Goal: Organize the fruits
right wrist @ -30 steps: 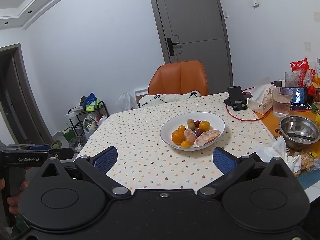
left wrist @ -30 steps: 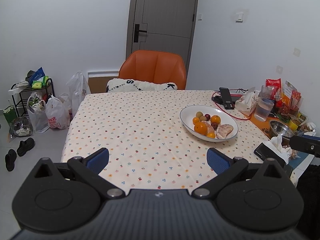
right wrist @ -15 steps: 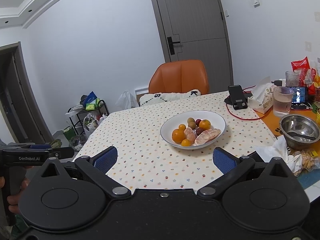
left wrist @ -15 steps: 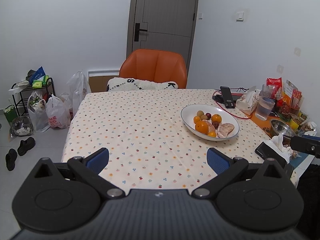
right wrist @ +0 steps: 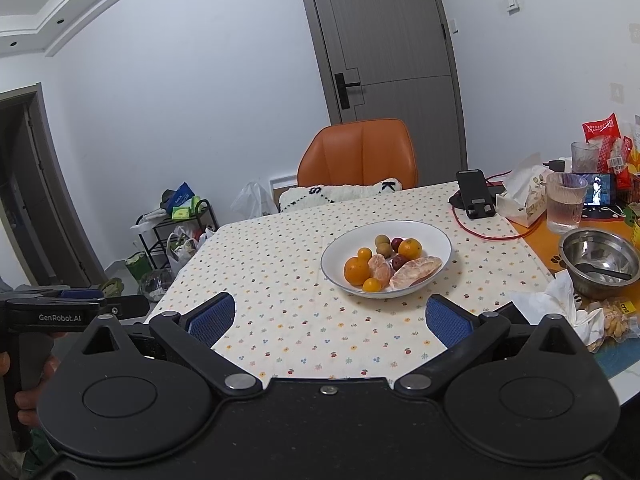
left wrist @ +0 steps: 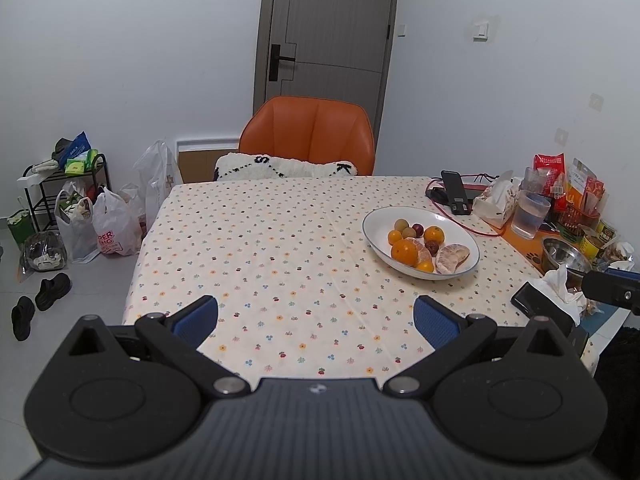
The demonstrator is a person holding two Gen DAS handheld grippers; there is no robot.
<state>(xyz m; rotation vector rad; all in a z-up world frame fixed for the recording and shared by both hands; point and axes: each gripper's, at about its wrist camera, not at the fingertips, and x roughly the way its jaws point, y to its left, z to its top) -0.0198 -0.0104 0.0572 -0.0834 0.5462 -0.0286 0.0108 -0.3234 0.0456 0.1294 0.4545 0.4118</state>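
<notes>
A white oval plate on the dotted tablecloth holds oranges, peeled citrus pieces, small green-brown fruits and dark red ones. My left gripper hovers open over the near table edge, left of and well short of the plate. Over the near edge, just in front of the plate, my right gripper is open too. Neither holds anything.
Right side of the table: a phone on a stand, red cable, tissue box, glass of water, steel bowl, crumpled tissue, snack packets. An orange chair stands at the far side. Bags and shoes lie on the floor at left.
Both views have shifted only slightly; the plate sits a little higher in the left wrist view. Both grippers stay open and nothing on the table has moved.
</notes>
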